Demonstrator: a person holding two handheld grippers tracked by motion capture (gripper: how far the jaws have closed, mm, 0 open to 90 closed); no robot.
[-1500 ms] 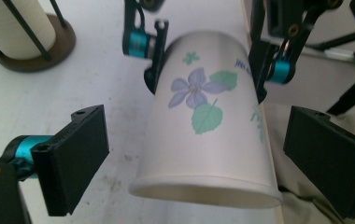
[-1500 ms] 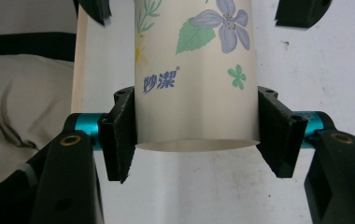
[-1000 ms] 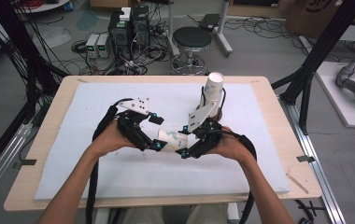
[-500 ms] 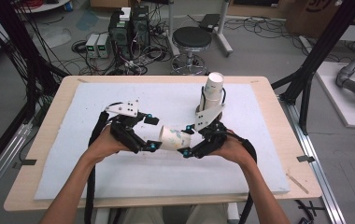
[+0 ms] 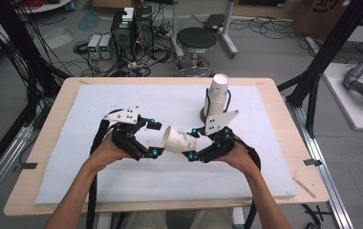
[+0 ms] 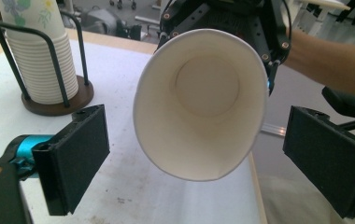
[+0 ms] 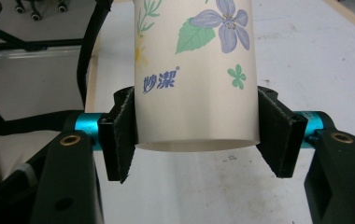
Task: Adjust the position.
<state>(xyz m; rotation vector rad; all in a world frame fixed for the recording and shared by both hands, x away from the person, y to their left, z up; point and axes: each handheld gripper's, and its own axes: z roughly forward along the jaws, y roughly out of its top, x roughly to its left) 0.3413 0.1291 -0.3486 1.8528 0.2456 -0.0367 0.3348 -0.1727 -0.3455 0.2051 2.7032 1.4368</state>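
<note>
Both forearms reach in low and angled inward, left gripper [image 5: 156,139] held level with jaws spread wide and pads touching nothing, right gripper [image 5: 192,143] facing it from just beside, jaws clamped on a paper cup [image 5: 178,140] near its base.

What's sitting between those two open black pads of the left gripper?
A paper cup, its open mouth facing the left gripper, held at its base by the right gripper. The pads stand clear of it, as the left gripper view shows.
</note>
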